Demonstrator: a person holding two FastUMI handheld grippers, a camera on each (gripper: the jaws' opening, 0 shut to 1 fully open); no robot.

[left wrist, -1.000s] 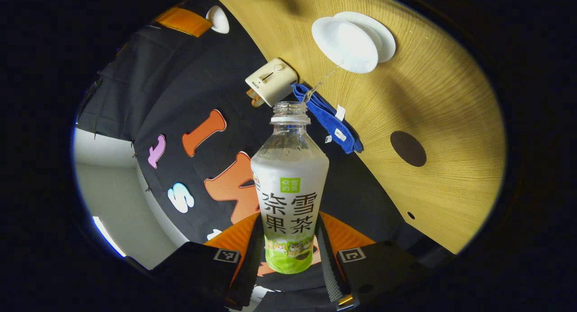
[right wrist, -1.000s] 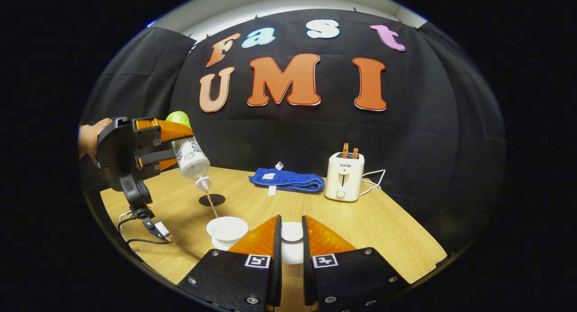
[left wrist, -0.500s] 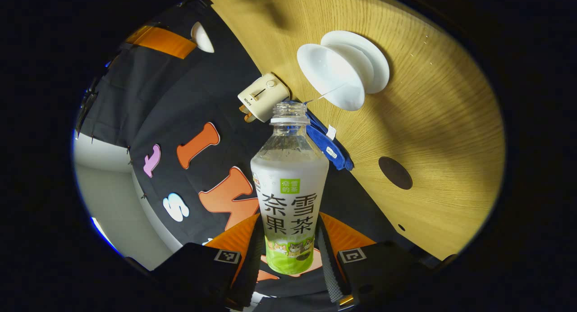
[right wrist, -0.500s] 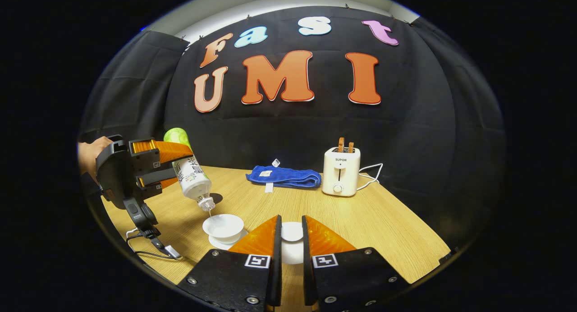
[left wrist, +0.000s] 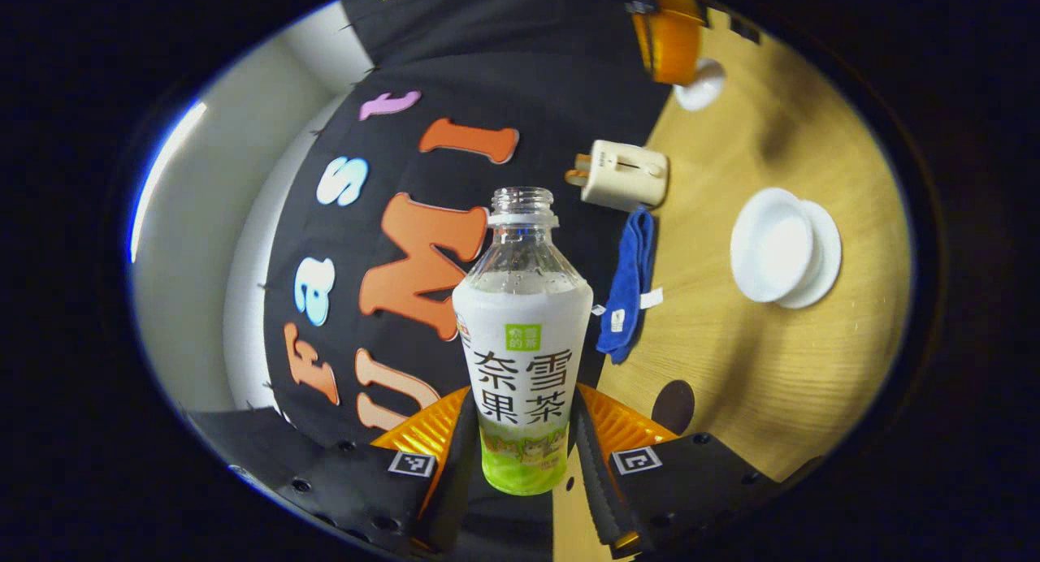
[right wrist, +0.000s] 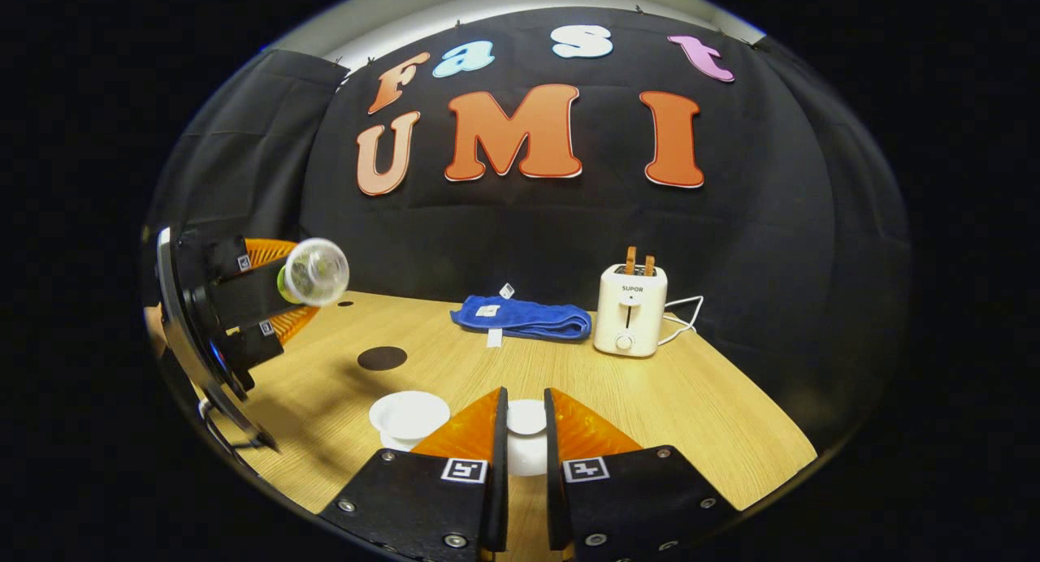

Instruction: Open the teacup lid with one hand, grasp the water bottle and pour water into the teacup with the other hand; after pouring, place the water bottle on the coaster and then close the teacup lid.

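My left gripper point(left wrist: 522, 456) is shut on an uncapped plastic water bottle point(left wrist: 522, 335) with a white and green label. In the right gripper view that bottle point(right wrist: 315, 271) lies roughly level, held by the left gripper point(right wrist: 244, 298) above the table's left side, its mouth turned toward this camera. No stream leaves it. The open white teacup point(right wrist: 409, 414) sits on its saucer below; in the left gripper view the teacup point(left wrist: 772, 245) lies at the right. My right gripper point(right wrist: 524, 432) is shut on the white teacup lid point(right wrist: 526, 420). The dark round coaster point(right wrist: 382, 357) lies behind the cup.
A folded blue cloth point(right wrist: 522, 318) and a cream toaster point(right wrist: 630, 309) with its cord stand at the back of the wooden table point(right wrist: 691, 399). In the left gripper view the coaster point(left wrist: 672, 406) sits just right of my fingers.
The pouring has stopped. My left gripper has swung the bottle up and away from the teacup, from neck-down to about level. The right gripper keeps the lid in place.
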